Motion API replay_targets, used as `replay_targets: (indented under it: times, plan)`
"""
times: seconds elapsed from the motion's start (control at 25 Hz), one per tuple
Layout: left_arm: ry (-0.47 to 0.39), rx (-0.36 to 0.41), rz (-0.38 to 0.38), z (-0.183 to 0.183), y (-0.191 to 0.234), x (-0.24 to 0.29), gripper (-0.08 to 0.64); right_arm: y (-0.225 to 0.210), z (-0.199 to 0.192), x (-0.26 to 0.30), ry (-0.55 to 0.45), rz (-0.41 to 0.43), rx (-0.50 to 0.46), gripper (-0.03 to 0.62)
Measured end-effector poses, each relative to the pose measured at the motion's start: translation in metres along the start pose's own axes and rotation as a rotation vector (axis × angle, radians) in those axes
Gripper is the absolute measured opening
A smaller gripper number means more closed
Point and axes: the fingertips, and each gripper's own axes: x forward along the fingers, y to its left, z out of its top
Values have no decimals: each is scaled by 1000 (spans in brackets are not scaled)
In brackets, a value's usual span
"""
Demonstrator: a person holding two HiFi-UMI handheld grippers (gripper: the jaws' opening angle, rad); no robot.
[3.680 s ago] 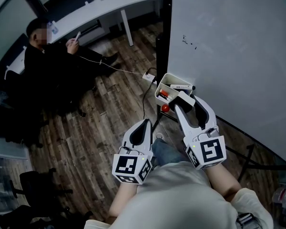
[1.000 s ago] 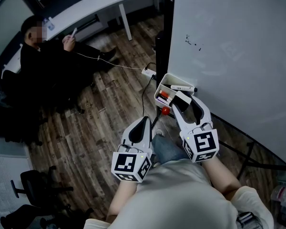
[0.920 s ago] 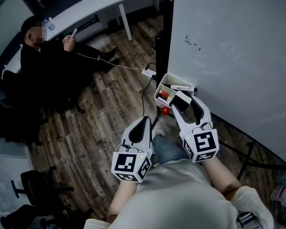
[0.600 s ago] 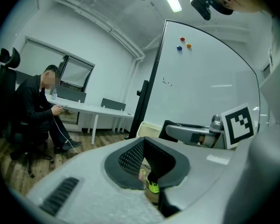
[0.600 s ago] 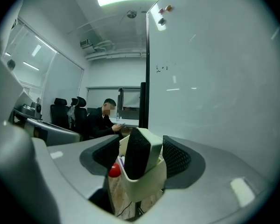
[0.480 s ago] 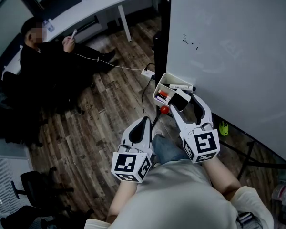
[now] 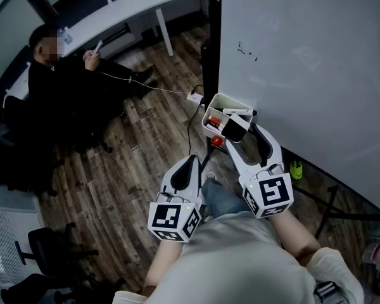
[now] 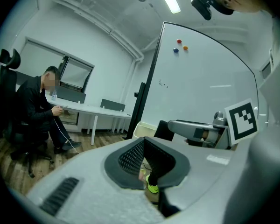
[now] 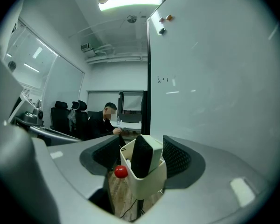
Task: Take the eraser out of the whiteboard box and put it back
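The white whiteboard box (image 7: 209,113) hangs at the lower left corner of the whiteboard (image 7: 304,62). A black and white eraser (image 7: 236,129) stands upright in its near end, beside markers (image 7: 239,111). My right gripper (image 7: 241,134) is open, one jaw on each side of the eraser, and neither pad presses on it. In the right gripper view the eraser (image 9: 142,155) rises out of the box (image 9: 144,185) between the wide-spread pads of the right gripper (image 9: 142,161). My left gripper (image 7: 191,161) is shut and empty, held low to the left. In its own view the left gripper (image 8: 144,164) points past the box (image 8: 142,129).
A red knob (image 7: 216,140) sits just below the box. A power strip (image 7: 195,97) and its cable lie on the wooden floor. A seated person (image 7: 57,87) is at the far left by a white desk (image 7: 133,11). A green object (image 7: 296,168) lies under the board.
The right jaws have spread apart off the eraser, which now stands in the box on its own. The right gripper has drawn back a little. The left gripper has kept still.
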Motion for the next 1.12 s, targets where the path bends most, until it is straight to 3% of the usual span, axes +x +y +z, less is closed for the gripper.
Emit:
replay_targets:
  times: [0.76, 1.12]
  plan:
    - [-2, 13, -10, -5, -17, -24, 5, 21, 3, -38, -14, 21, 6, 249]
    - [-6, 20, -8, -9, -25, -41, 5, 29, 4, -58, -28, 20, 14, 134]
